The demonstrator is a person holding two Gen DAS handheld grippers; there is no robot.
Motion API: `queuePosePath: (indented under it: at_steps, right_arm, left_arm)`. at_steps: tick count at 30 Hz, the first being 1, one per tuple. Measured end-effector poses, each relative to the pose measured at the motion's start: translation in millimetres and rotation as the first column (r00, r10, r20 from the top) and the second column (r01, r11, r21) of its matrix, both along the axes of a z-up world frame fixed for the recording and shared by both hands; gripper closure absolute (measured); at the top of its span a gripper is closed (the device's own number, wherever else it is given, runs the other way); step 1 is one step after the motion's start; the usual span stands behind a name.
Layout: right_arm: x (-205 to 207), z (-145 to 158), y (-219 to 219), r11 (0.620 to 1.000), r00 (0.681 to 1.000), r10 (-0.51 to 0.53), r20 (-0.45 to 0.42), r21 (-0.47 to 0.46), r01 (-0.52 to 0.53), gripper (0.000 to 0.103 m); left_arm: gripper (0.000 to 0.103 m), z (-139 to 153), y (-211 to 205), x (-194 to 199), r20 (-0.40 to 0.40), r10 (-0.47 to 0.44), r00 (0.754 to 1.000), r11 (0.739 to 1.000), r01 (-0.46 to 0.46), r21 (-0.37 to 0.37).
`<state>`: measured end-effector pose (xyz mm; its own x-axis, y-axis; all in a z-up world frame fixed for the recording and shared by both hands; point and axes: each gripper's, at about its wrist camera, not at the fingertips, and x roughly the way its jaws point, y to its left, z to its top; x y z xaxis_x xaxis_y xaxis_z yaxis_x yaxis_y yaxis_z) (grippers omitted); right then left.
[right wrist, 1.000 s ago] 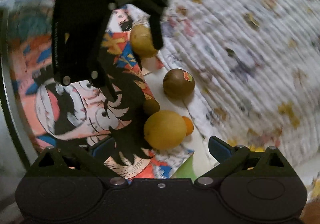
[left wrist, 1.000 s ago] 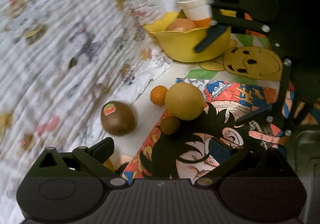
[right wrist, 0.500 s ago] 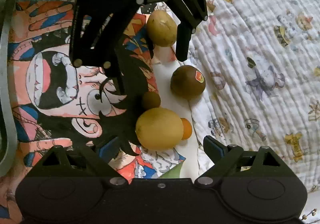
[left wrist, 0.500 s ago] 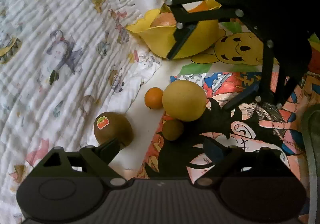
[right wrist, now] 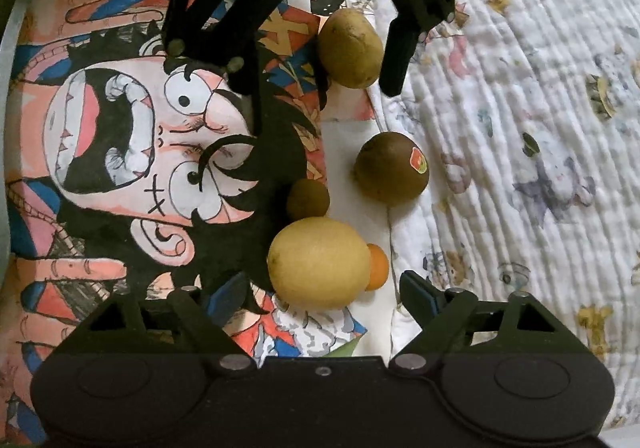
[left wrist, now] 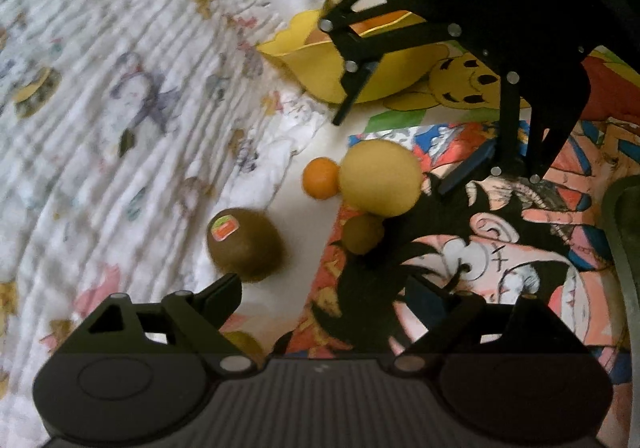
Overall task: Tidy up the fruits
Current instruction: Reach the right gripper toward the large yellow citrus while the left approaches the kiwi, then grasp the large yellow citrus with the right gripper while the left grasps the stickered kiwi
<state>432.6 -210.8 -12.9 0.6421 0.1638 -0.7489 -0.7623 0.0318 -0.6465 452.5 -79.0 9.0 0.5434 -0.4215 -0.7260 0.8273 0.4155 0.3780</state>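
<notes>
1. Right now you are at the reaching step: both grippers hang over loose fruit on a cartoon-print mat (right wrist: pixel 120 152), and none of it is held.
2. Your right gripper (right wrist: pixel 320 288) is spread wide, with the big yellow fruit (right wrist: pixel 318 262) just ahead between its fingers, touching a small orange (right wrist: pixel 378 266) and a small brown fruit (right wrist: pixel 307 199).
3. Your left gripper (left wrist: pixel 320 292) is also spread; a stickered kiwi (left wrist: pixel 243 244) sits by its left finger, and in the right view a potato-like fruit (right wrist: pixel 351 48) lies between its fingers.
4. Next, I judge, you close on one fruit without nudging its neighbours, then carry it to the yellow bowl (left wrist: pixel 320 68) beside the white quilt (left wrist: pixel 120 88).
5. Compared with half a second ago, both grippers have dropped closer to the fruit; the fruit itself has not moved.
</notes>
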Motion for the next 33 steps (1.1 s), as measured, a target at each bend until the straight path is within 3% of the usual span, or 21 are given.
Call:
queuePosePath:
  at_steps: [5, 13, 19, 25, 33]
  right_arm:
    - [6.9, -1.9, 6.6, 1.0, 1.0, 0.006, -0.005, -0.003, -0.006, 0.025]
    - [12.4, -4.0, 8.1, 0.999, 0.999, 0.031, -0.016, -0.026, -0.031, 0.034]
    - [20.0, -7.0, 11.7, 0.998, 0.998, 0.053, -0.039, -0.027, -0.054, 0.043]
    - [21.2, -7.5, 11.3, 0.999, 0.998, 0.04, -0.038, -0.017, -0.041, 0.043]
    - [20.1, -8.0, 4.9, 0.999, 0.999, 0.03, -0.035, 0.016, -0.03, 0.043]
  left_arm:
    - [0.011, 2.0, 4.1, 3.6, -0.006, 0.033, 0.999, 0.999, -0.033, -0.02]
    - [0.011, -4.8, -3.5, -1.5, 0.0, -0.015, 1.0, 1.0, 0.015, 0.011]
    - [0.011, -2.1, 3.2, 3.8, -0.011, 0.013, 1.0, 1.0, -0.013, -0.007]
    - [0.011, -4.1, -5.1, 6.6, 0.011, 0.008, 1.0, 1.0, -0.008, -0.016]
    - [0.011, 4.1, 2.6, 30.8, -0.022, 0.09, 0.996, 0.986, -0.093, -0.142]
